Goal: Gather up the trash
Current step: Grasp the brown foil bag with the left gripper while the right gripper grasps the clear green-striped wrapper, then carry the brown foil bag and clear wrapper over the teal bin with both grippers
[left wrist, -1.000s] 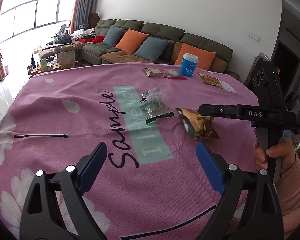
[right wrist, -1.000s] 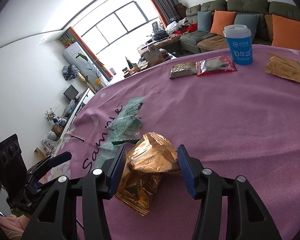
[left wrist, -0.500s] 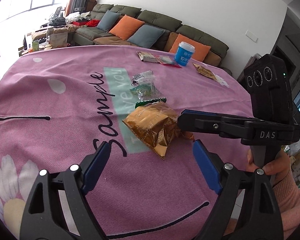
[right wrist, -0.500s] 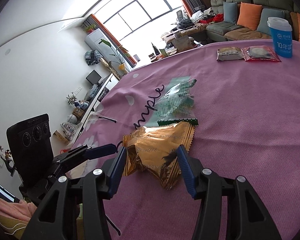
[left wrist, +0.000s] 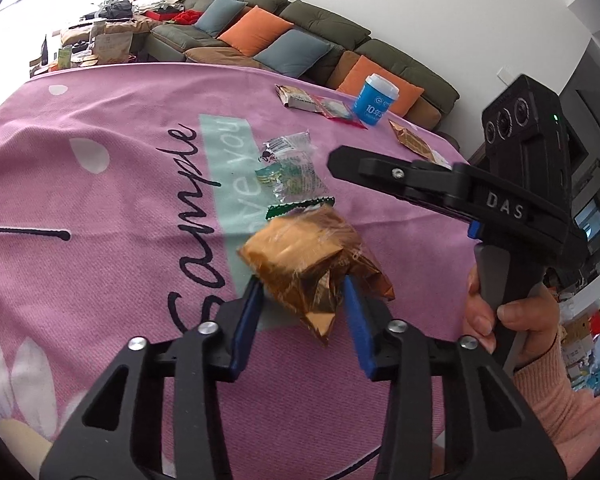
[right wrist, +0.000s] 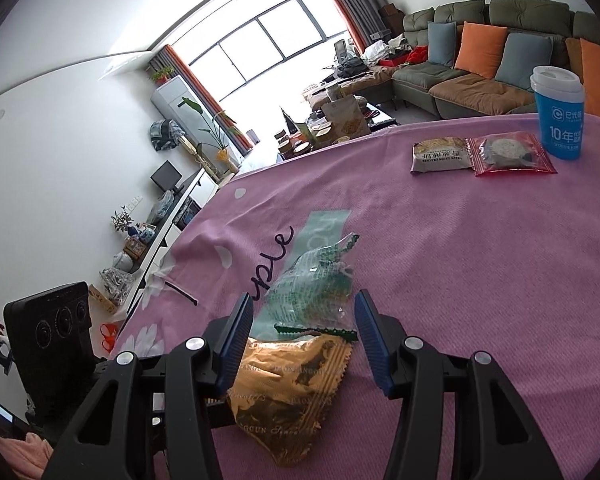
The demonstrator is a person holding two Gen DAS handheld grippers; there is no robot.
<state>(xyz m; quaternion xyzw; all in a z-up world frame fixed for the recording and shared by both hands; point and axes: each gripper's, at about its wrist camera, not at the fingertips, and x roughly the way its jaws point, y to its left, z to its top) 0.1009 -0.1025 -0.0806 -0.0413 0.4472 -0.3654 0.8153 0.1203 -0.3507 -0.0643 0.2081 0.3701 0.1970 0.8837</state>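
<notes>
A crumpled gold wrapper [left wrist: 300, 256] sits between the blue pads of my left gripper [left wrist: 302, 284]. The jaws are closing and both pads press on it. In the right wrist view the same gold wrapper [right wrist: 288, 384] lies low between the fingers of my right gripper [right wrist: 304, 308], whose jaws stand half apart; its right pad is clear of the foil. A clear green-printed wrapper [left wrist: 292, 176] lies just beyond on the pink tablecloth [left wrist: 120, 200], right ahead of the right fingertips [right wrist: 360, 312]. Seen from the side, the right gripper [left wrist: 340, 160] hovers over the table.
At the far side stand a blue paper cup [right wrist: 560, 116], a grey snack packet [right wrist: 440, 156], a red packet [right wrist: 508, 152] and another gold packet [left wrist: 412, 142]. A hand [left wrist: 512, 320] in a pink sleeve holds the right gripper. A sofa lies beyond the table.
The right gripper dragged the gold wrapper left toward the left gripper. The left jaws, wide before, have closed onto it. The wrapper now sits lower between the right fingers.
</notes>
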